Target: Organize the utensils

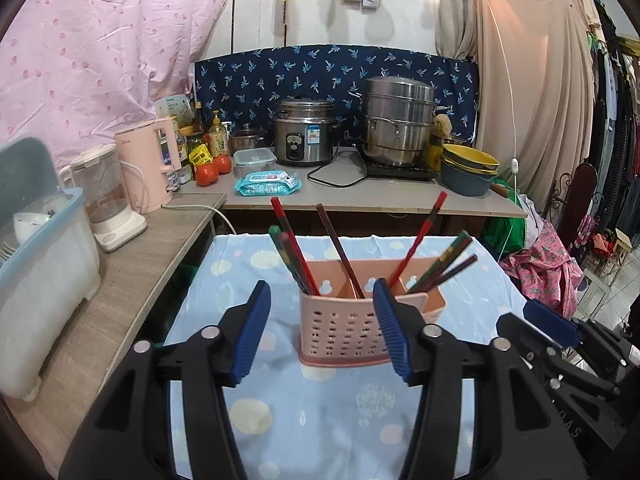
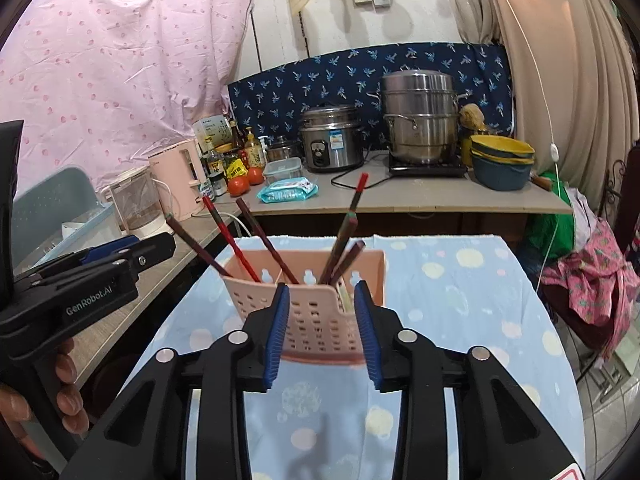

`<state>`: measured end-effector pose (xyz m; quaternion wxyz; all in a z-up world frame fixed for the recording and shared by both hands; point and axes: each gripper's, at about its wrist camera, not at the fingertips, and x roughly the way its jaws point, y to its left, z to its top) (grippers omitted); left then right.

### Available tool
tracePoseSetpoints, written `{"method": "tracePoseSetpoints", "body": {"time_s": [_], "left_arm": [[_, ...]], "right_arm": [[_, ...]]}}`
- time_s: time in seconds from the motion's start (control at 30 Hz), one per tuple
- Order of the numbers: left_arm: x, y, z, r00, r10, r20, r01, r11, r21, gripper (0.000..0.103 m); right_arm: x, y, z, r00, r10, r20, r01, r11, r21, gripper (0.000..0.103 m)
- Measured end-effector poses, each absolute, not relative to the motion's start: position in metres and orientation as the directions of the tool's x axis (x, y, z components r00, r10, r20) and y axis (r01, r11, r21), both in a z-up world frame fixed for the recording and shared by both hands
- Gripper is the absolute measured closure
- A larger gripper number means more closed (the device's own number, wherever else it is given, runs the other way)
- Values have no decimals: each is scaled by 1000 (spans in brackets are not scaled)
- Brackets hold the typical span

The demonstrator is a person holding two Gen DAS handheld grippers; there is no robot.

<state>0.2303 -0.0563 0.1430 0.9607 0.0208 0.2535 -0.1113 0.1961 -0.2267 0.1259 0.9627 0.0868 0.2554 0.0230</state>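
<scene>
Standing ahead of both grippers, pink utensil holder (image 1: pixel 340 328); left gripper (image 1: pixel 324 328), right gripper (image 2: pixel 322 330) agape, empty.

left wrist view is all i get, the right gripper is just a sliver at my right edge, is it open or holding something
observer: The right gripper is open and holds nothing. In its own camera the blue pads sit either side of the near corner of the pink perforated plastic basket.
operator: anything low in its right end that i can't see
observer: Yes, something pale sits low in that end compartment. It is too hidden to identify.
</scene>
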Motion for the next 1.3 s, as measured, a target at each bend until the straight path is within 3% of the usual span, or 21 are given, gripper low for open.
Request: {"method": "tracePoseSetpoints", "body": {"time_s": [0.33, 0.47, 0.53, 0.7, 1.03, 1.3], "left_arm": [[201, -54, 128, 834, -191, -517, 213, 977, -17, 38], [193, -51, 121, 817, -182, -547, 202, 979, -25, 36], [189, -49, 118, 808, -175, -563, 194, 981, -27, 27], [179, -49, 112, 794, -158, -587, 183, 983, -17, 18], [169, -55, 100, 760, -123, -638, 171, 985, 14, 11], [171, -55, 97, 746, -93, -659, 158, 987, 40, 10]], "right_arm": [[161, -226, 110, 828, 71, -557, 50, 979, 199, 63], [151, -221, 106, 811, 76, -580, 48, 980, 195, 55], [145, -218, 105, 803, 71, -591, 51, 981, 187, 52], [136, -214, 101, 778, 80, -623, 57, 979, 197, 44], [129, -214, 98, 734, 52, -677, 97, 979, 181, 33], [133, -215, 95, 714, 17, -700, 113, 984, 140, 19]]}}
